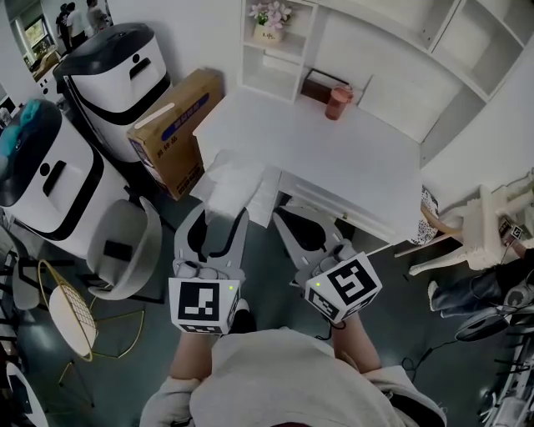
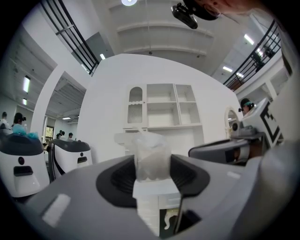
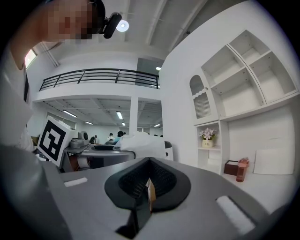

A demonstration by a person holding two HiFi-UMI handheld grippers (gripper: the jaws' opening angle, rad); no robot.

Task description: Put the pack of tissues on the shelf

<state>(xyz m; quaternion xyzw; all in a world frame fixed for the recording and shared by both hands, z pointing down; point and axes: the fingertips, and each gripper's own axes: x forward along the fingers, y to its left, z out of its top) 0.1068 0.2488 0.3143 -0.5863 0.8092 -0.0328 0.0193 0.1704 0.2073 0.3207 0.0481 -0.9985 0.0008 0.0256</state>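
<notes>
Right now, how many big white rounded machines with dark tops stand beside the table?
2 machines: one beside the brown cardboard box, one further left with teal on top. Others may sit out of view.

2 white machines (image 1: 113,83) beside a cardboard box (image 1: 175,129), a pink bottle (image 1: 338,103), potted flowers (image 1: 270,21)

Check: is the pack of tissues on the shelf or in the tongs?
In the tongs: the left tongs clamp the pack of tissues, away from the shelf.
</notes>
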